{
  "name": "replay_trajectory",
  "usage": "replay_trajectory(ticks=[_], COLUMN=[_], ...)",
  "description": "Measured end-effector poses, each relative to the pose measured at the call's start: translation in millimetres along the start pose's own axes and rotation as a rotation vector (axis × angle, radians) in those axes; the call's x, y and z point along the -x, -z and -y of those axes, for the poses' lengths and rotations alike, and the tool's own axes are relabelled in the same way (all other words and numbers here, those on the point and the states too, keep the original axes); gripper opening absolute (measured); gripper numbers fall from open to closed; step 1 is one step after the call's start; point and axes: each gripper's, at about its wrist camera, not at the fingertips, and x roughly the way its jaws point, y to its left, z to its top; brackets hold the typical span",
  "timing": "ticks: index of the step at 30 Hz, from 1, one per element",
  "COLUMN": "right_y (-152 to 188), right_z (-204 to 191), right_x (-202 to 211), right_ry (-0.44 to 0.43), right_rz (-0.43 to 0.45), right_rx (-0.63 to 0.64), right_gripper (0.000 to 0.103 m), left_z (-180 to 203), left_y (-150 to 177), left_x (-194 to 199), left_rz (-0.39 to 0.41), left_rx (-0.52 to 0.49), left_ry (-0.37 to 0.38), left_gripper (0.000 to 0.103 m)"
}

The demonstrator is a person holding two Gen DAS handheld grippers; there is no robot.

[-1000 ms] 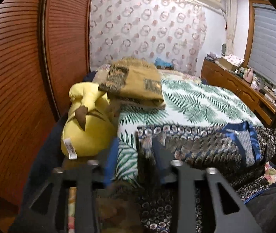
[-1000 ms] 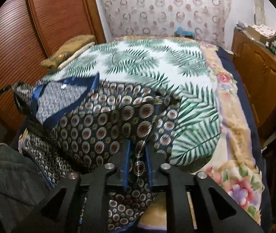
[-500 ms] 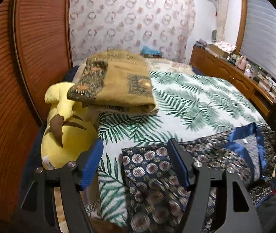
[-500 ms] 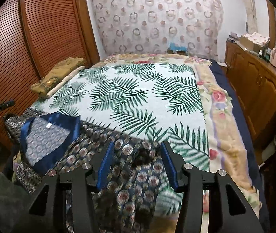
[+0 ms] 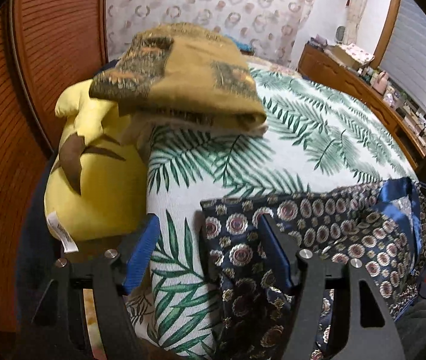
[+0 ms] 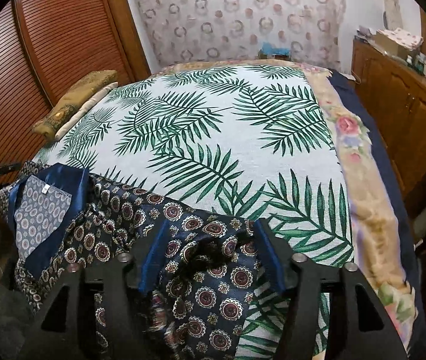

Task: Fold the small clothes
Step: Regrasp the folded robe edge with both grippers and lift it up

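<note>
A navy garment (image 5: 318, 225) with round medallions and a blue satin collar (image 6: 48, 210) lies spread across the near edge of the palm-leaf bed sheet (image 6: 228, 126), partly hanging over it. My left gripper (image 5: 207, 224) is open over the garment's left corner; its right pad is over the cloth and its left pad over bare sheet. My right gripper (image 6: 210, 226) straddles the garment's (image 6: 207, 270) right end. Its jaws are opening, and the cloth lies loose between the blue pads without being pressed.
A yellow plush toy (image 5: 93, 186) and a folded ochre blanket (image 5: 189, 78) sit at the bed's left side by a slatted wooden wardrobe (image 5: 33, 96). A floral blanket (image 6: 369, 210) edges the right side, and beyond it stands a wooden dresser (image 6: 402, 111).
Both grippers were shut on the garment's edge a second ago. Both have opened and let it go. The cloth now rests on the bed, and the left view has moved closer to the plush toy.
</note>
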Motion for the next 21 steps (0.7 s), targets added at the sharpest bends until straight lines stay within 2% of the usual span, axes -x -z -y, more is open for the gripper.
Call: replay_trajectory(ticks=[4,9,10,13,21], right_y=[-0.6,-2.1,-2.7,-3.3,-1.3], right_z=[4.2,3.4,1.0,-3.5,-8.9], right_x=[-6.0,-9.6,-10.9,-15.1,-14.3], right_ry=[0.006,0.041,0.043,0.039,0.042], right_rz=[-0.019,-0.027,-0.027,-0.023,-0.032], right_rx=[-0.010,0.002,0.005,0.009,0.039], right_gripper=[0.066,0.067,0.068,0.068,0.068], left_z=[3.2,9.0,10.7,18.0,22.3], left_y=[7.1,9.5,9.5,9.7,7.8], left_x=[-10.8,-13.2,-13.4,-13.1,-14.5], left_rz=[-0.026,-0.016,-0.015,-0.013,-0.013], left_rx=[-0.006,-0.028,-0.033,-0.055,-0.057], left_ry=[-0.002,-0.022,-0.021,-0.007,-0.017], left_gripper=[0.069,0.069,0.068,0.052,0.051])
